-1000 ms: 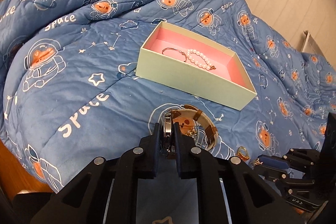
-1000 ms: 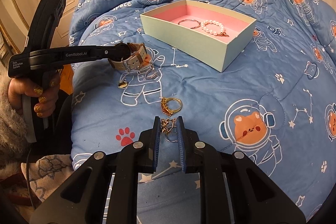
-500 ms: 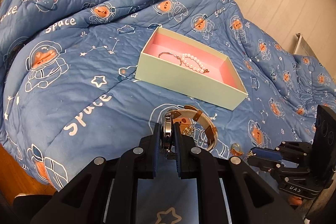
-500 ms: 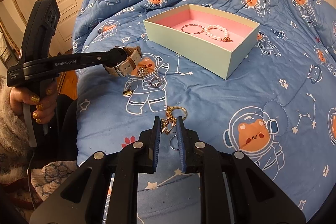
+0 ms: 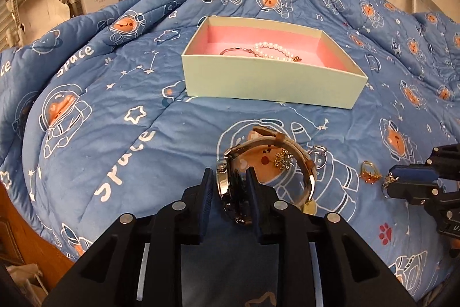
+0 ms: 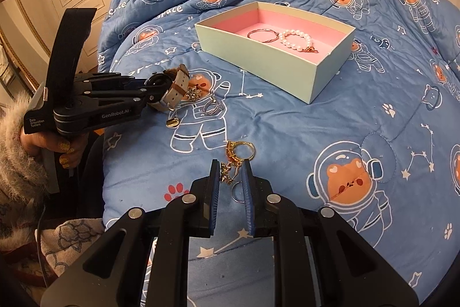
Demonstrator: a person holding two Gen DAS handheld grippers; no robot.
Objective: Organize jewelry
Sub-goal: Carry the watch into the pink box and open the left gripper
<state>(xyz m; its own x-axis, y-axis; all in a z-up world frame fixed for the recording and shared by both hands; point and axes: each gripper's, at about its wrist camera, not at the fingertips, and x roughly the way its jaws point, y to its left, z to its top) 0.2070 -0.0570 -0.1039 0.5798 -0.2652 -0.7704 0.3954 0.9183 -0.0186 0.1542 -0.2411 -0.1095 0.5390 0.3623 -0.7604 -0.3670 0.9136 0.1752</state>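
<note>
Pink-lined box (image 6: 313, 74): holds bangle (image 6: 263, 35) and pearl bracelet (image 6: 296, 39). Left gripper (image 5: 229, 186) clamps a watch (image 5: 267, 171) above the quilt (image 5: 115, 105). Right gripper (image 6: 231, 177), narrow, pinches a gold chain (image 6: 228, 170). Unsorted nearby: gold ring (image 6: 244, 148), silver ring (image 6: 211, 108), snowflake brooch (image 6: 194, 92), pendant (image 6: 172, 123).

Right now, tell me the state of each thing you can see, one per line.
left gripper: shut on watch
watch: lifted, strap loop hanging forward
right gripper: shut on gold earring
gold earring: pinched between fingers
box: open, no lid
pearl bracelet: lying in box
bangle: lying in box
gold ring: loose on quilt
</note>
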